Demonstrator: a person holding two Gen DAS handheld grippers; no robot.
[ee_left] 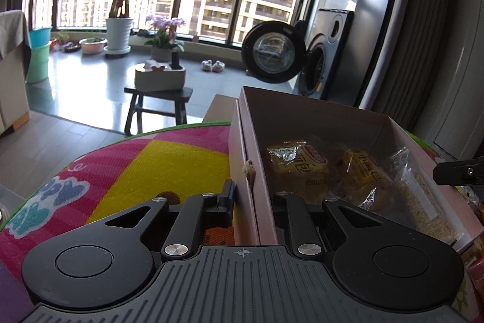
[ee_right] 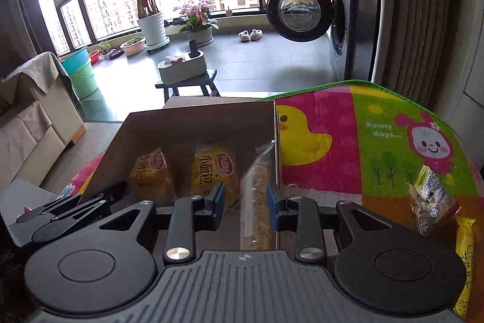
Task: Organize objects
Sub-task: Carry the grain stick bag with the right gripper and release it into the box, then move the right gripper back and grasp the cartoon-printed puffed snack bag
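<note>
The left gripper [ee_left: 252,202] straddles the left wall of the box [ee_left: 242,123], one finger outside, one inside; it appears clamped on that wall. Inside the box lie two bread packs [ee_right: 208,171], then a clear packet [ee_right: 257,202], long axis pointing away along the right wall. The right gripper [ee_right: 245,209] brackets this packet, fingers parted, not visibly pinching. Loose snacks [ee_right: 429,208] lie on the mat [ee_right: 348,141] right of it, nearer the right gripper.
</note>
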